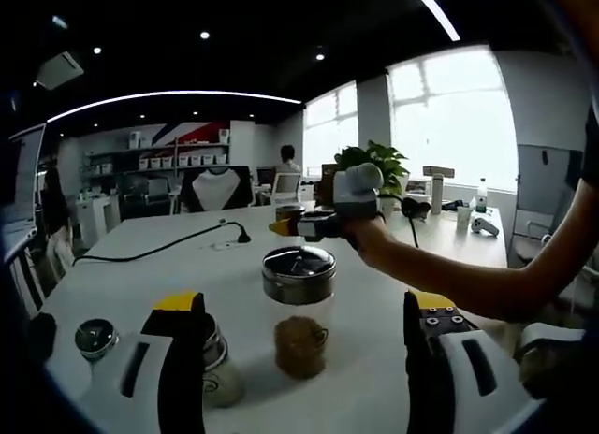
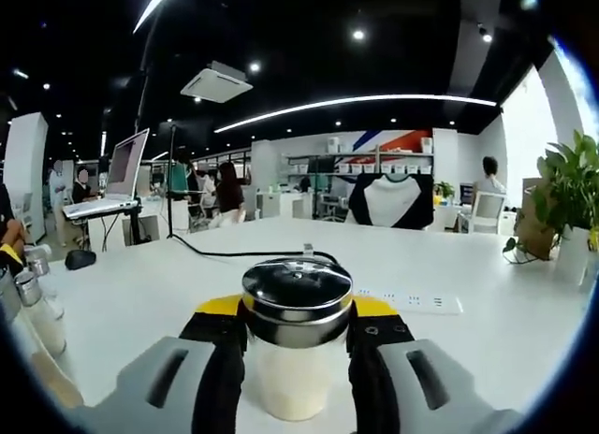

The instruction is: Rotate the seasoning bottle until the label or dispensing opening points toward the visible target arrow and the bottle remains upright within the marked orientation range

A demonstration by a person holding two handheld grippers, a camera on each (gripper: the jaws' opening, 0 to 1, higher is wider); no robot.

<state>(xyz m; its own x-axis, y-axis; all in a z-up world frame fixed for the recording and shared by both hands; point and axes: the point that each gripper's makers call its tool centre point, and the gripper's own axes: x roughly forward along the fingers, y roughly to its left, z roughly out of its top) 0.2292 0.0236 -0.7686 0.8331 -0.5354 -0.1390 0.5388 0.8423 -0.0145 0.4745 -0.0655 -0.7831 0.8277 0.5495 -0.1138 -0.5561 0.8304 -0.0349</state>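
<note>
Your right tongs (image 2: 297, 359) pinch a steel-capped bottle (image 2: 296, 345) at lower centre; your left tongs (image 1: 304, 336) stand spread around a spice jar (image 1: 299, 308) on the counter (image 1: 140, 284)

I saw windows (image 1: 454, 116) blown out at upper right, ceiling strips (image 2: 356, 105) glaring, edges bowed by fisheye, table (image 1: 187, 256) evenly lit.

we see a wide white table (image 2: 487, 266) in an open office. beyond the table, shelves (image 2: 360, 163) of white boxes line the far wall. right of the table, bright windows (image 1: 454, 116) glow behind a potted plant (image 1: 374, 163). above the table, a curved light strip (image 2: 356, 105) crosses the dark ceiling.
</note>
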